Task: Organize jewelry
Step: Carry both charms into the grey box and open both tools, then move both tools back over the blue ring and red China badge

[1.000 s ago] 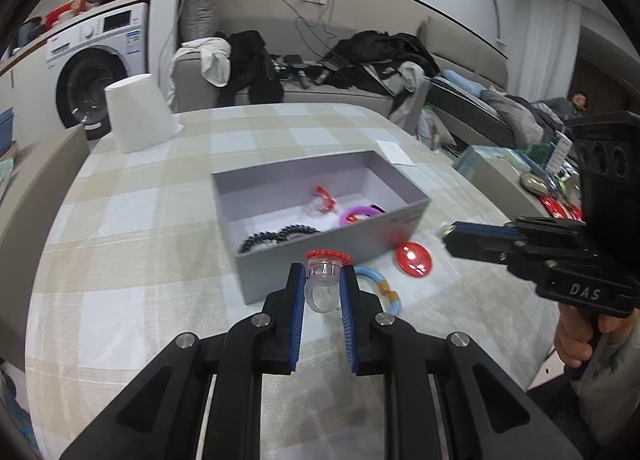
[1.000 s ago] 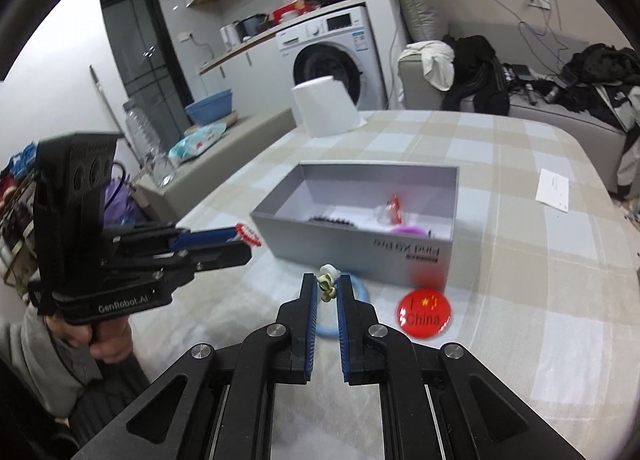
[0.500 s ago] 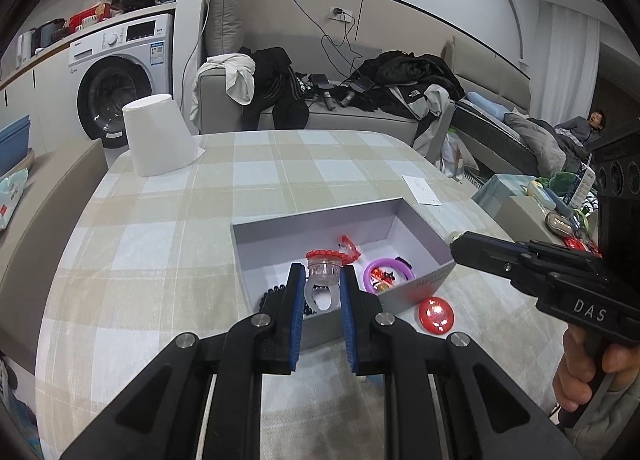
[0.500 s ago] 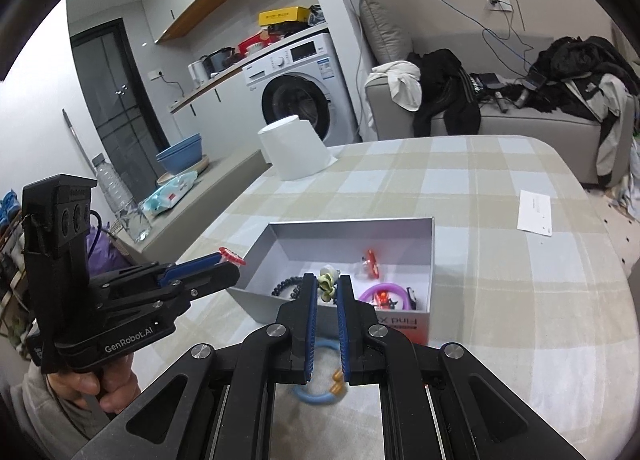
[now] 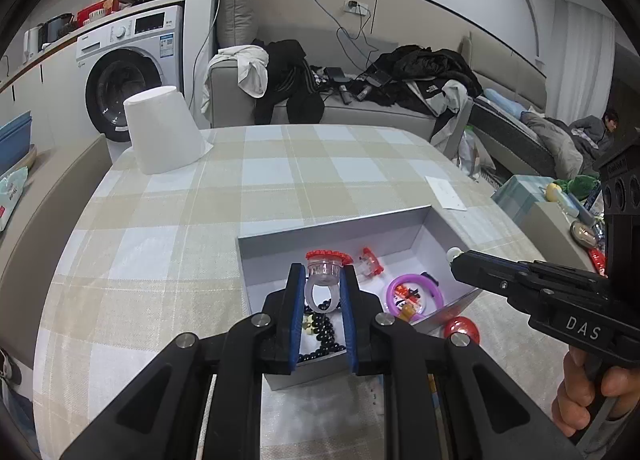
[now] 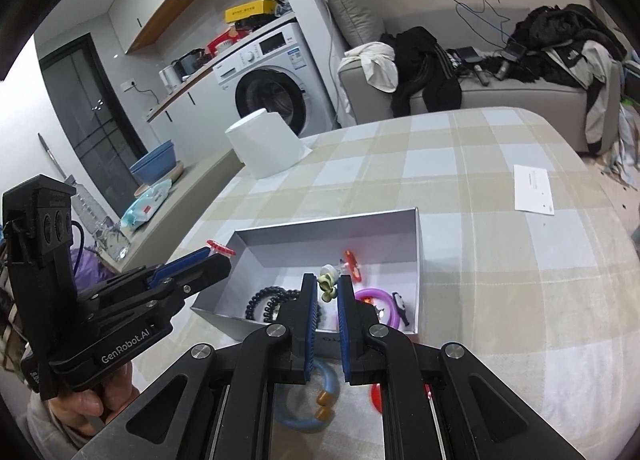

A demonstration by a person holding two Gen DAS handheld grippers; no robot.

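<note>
Grey box [image 5: 332,228] on checked table [image 5: 168,236] holds black bead bracelet [image 6: 266,300], purple bangle [image 5: 414,296] & red clip [image 5: 370,260], w/ left gripper [image 5: 322,296] clamping clear red-topped ring [image 5: 324,272] & right gripper [image 6: 328,300] pinching small pale-green charm [image 6: 327,287] above it.

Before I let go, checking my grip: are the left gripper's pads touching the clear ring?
Touching. The left wrist view shows both blue pads pressed against the clear ring, no gap, above the gray box.

Even, cool indoor light fills both fisheye views, with soft shadows inside the grey box [image 5: 340,230], straight lines bowing toward black vignetted corners, and slight blur on the nearest gripper parts.
</note>
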